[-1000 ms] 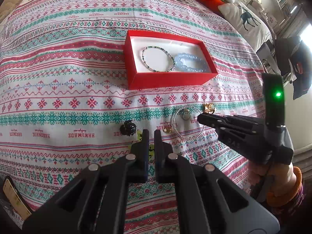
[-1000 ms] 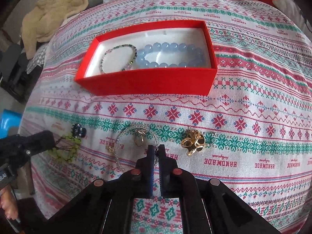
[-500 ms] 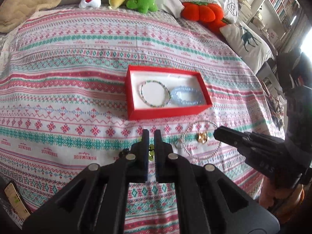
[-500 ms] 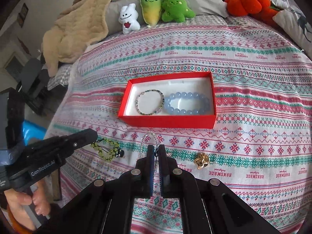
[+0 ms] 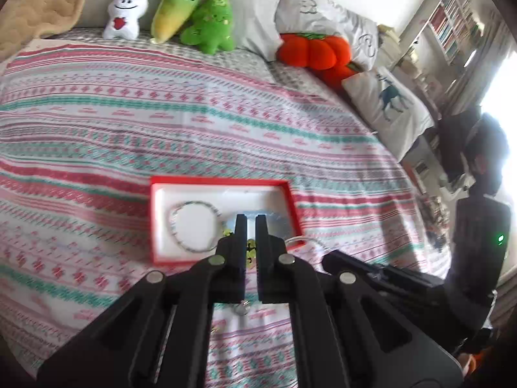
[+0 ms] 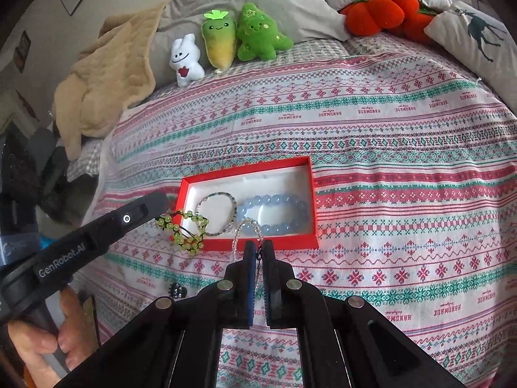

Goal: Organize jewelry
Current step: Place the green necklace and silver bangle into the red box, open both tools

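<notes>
Patterned bedding (image 6: 387, 148) covered the bed. Above it the left tool (image 6: 163, 202) was clamped on a green bead bracelet (image 6: 187, 229), which dangled over the near left corner of the red box (image 6: 248, 245). The right tool (image 6: 258, 252) was pinched shut on a clear bead bracelet (image 6: 245, 229), looped over the box's near wall. Inside the box lay a thin beaded bracelet (image 6: 216, 213) left of a blue bead bracelet (image 6: 274, 213). A small black clip (image 6: 177, 289) lay nearer than the box.
</notes>
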### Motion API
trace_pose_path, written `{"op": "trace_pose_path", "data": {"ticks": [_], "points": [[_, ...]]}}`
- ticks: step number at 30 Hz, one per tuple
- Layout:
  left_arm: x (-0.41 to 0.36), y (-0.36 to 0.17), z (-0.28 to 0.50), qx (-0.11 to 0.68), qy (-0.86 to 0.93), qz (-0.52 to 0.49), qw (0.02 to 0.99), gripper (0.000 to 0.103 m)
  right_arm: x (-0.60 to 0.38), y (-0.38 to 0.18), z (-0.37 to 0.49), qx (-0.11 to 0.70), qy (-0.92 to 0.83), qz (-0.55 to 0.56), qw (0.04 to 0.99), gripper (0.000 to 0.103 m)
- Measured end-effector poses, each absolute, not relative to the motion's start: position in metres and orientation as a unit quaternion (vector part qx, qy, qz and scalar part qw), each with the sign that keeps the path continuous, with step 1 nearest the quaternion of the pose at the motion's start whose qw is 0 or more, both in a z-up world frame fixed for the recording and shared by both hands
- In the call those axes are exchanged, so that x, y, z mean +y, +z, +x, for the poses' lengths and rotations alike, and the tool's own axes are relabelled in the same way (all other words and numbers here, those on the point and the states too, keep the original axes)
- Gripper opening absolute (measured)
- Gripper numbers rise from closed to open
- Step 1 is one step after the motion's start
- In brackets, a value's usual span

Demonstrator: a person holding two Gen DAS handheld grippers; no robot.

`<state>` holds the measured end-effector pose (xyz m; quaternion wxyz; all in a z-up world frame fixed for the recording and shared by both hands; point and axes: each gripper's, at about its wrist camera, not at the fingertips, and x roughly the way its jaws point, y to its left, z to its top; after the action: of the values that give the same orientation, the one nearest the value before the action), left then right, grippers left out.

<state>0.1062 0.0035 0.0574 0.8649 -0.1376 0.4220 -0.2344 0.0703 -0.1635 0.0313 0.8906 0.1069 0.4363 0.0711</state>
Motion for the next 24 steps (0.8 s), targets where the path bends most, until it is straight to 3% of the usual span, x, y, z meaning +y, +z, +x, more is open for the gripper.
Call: {"op": "trace_pose_path", "data": {"ticks": [10,19,21,24], "points": [[0.013,0.012,0.142,0.455,-0.19,-0.118,0.862,0.006,-0.174,0.029,0.09,0.428,0.046,0.114,0.895,0.004],[0.009,0.008,0.141,0.447,-0.163,-0.086,0.875,0.006,-0.175,0.024,0.111,0.423,0.05,0.131,0.895,0.004],[0.007,0.011,0.139,0.445,-0.164,-0.081,0.877,0.009,-0.173,0.02,0.116,0.426,0.052,0.135,0.893,0.004],[0.006,0.014,0.137,0.441,-0.159,-0.068,0.881,0.022,-0.171,0.012,0.123,0.43,0.05,0.136,0.891,0.005]]}}
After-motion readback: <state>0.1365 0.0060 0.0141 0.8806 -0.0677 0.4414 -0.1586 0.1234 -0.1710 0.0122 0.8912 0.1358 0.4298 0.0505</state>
